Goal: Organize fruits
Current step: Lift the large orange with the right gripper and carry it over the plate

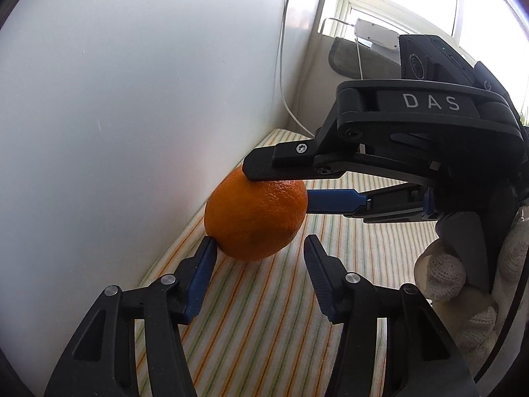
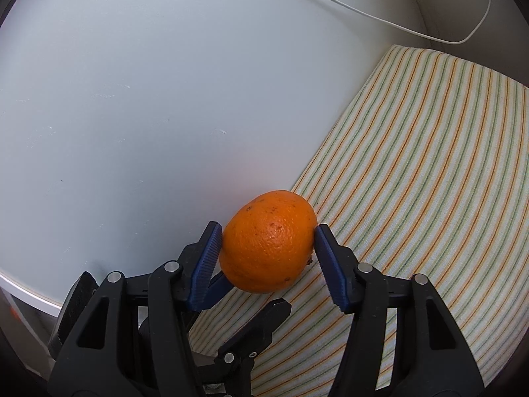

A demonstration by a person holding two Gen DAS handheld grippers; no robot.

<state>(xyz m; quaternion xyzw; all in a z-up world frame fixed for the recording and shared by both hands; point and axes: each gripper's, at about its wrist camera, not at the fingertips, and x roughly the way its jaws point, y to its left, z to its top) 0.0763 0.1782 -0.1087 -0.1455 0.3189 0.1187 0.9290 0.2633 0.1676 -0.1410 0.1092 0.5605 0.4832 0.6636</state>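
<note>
An orange [image 1: 256,213] lies on the striped cloth [image 1: 264,314] close against a white panel [image 1: 132,115]. My right gripper [image 2: 267,248] is shut on the orange [image 2: 268,241], one blue pad on each side. In the left wrist view the right gripper [image 1: 277,185] comes in from the right, one finger over the orange and one behind it. My left gripper [image 1: 259,251] is open just in front of the orange; its left pad [image 1: 205,264] touches the fruit and its right pad [image 1: 319,271] is apart from it.
The white panel [image 2: 148,115] rises along the left of the cloth [image 2: 413,182]. A white cable [image 2: 380,16] hangs down the panel. A window and a white device [image 1: 373,34] are at the back right. A gloved hand [image 1: 463,274] holds the right gripper.
</note>
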